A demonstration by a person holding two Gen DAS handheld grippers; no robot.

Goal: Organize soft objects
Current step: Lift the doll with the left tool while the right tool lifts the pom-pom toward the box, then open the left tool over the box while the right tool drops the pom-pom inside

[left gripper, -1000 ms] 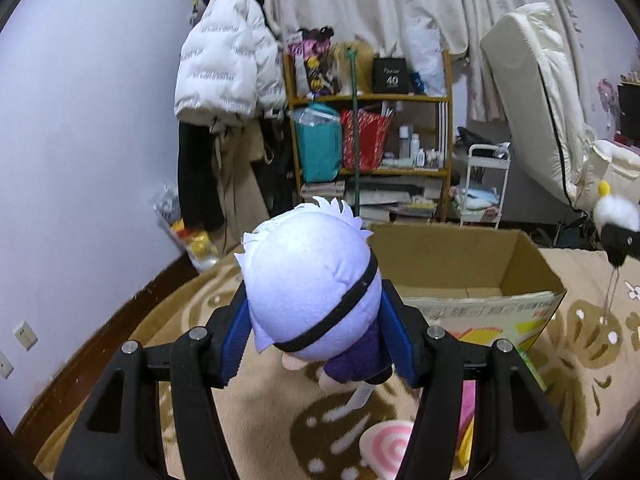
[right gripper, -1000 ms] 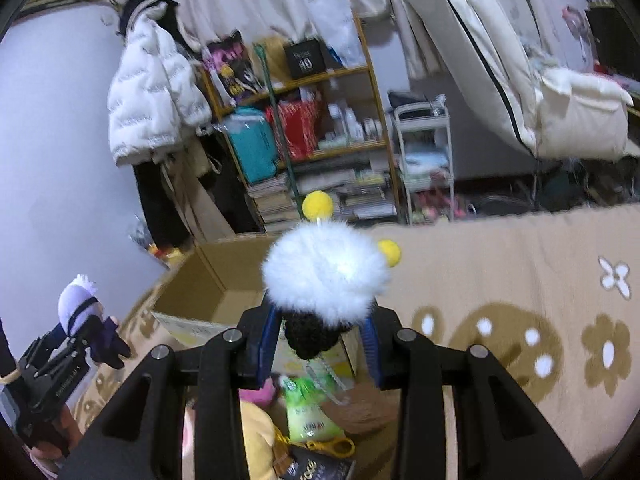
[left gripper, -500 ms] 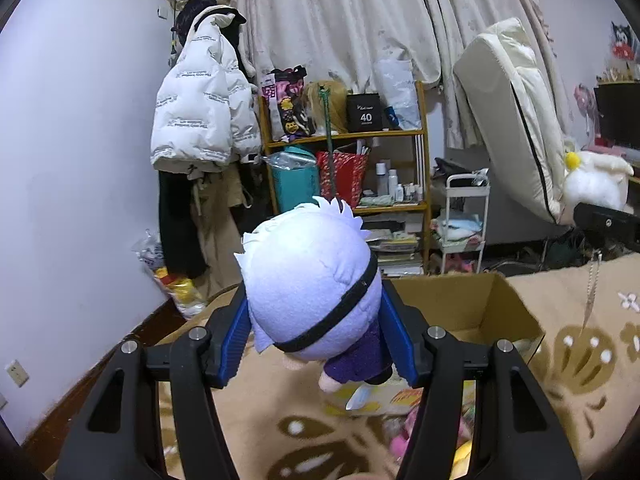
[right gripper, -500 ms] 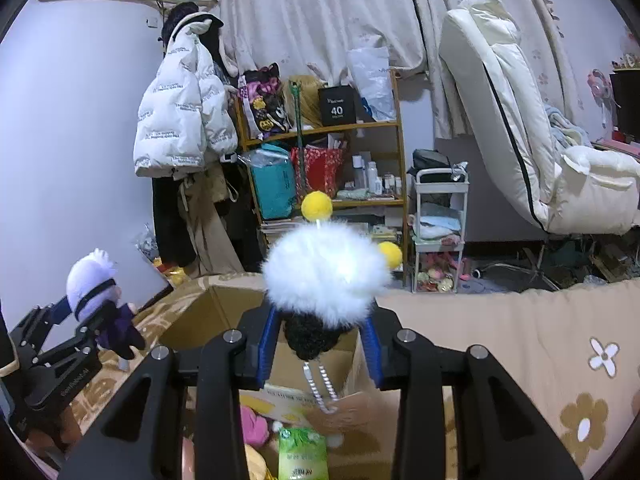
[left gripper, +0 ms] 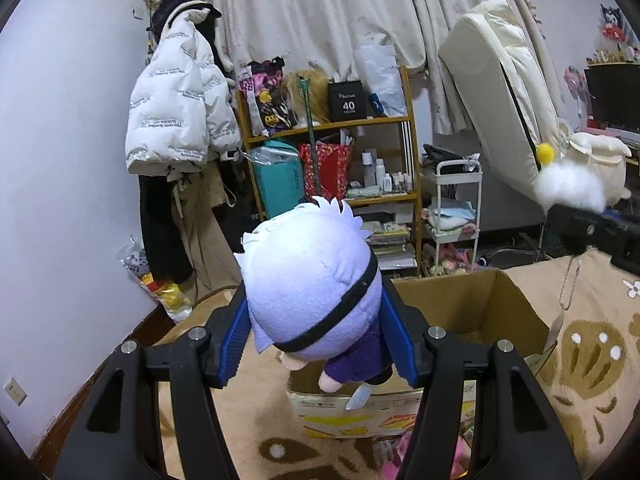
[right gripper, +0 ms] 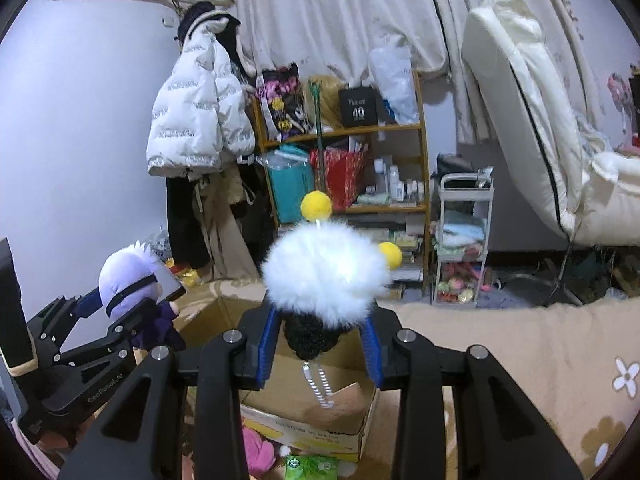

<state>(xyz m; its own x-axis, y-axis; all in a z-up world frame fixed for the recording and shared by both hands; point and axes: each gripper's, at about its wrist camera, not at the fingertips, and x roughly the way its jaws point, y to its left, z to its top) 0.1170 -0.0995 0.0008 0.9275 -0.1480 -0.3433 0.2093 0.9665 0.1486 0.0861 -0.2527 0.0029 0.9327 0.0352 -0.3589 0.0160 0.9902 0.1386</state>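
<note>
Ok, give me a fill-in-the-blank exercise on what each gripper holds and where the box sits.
1. The left gripper is shut on a plush doll with pale ____ hair.
2. The right gripper is shut on a fluffy white toy bearing two ____ pompoms.
3. The open cardboard box sits on a tan ____.

Missing words: purple; yellow; rug

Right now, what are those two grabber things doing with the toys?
A person is tidying soft toys with a gripper in each hand. The left gripper has its jaws shut on a doll with white hair. The right gripper is shut on a fluffy white toy. Both toys are held up in the air near an open cardboard box on the rug, not yet dropped in.
</note>
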